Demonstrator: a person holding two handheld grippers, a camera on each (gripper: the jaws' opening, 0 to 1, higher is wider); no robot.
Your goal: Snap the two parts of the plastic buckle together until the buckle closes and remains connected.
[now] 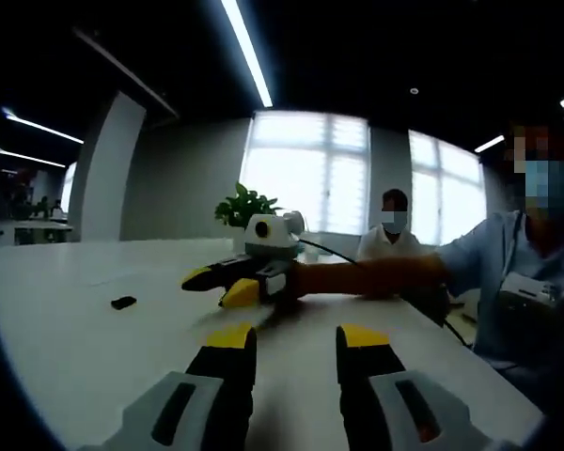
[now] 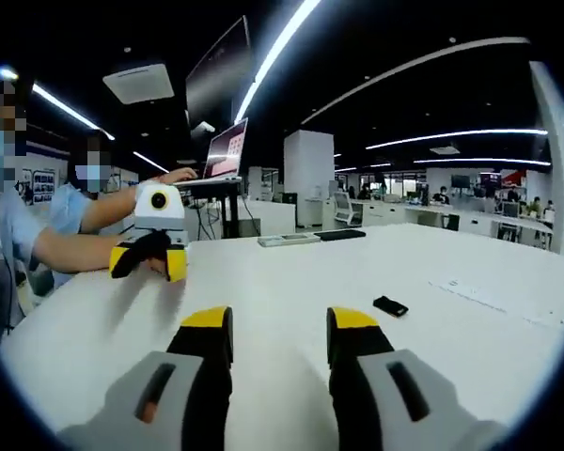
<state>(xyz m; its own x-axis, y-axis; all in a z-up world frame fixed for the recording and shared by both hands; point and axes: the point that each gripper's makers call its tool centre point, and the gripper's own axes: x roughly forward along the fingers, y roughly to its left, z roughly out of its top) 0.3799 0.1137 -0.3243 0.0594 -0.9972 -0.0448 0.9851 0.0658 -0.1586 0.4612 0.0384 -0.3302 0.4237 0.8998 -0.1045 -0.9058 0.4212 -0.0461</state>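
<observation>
A small black buckle piece (image 1: 123, 303) lies flat on the white table (image 1: 66, 357), left of the middle in the left gripper view. In the right gripper view the black piece (image 2: 390, 305) rests right of centre, slightly beyond my jaws. My left gripper (image 1: 296, 343) hovers over the table, open, with nothing between its yellow-tipped fingers. My right gripper (image 2: 280, 329) is open and empty too. The two grippers face each other across the table: the right gripper (image 1: 218, 285) shows ahead with its jaws apart, and the left gripper (image 2: 148, 263) shows at the left, held by a person's hand.
A person in a light blue shirt (image 1: 508, 254) sits at the table's edge. Another person (image 1: 392, 225) sits behind, near a potted plant (image 1: 244, 207). A laptop on a stand (image 2: 226, 150) and flat devices (image 2: 287, 240) lie at the table's (image 2: 470, 272) far side.
</observation>
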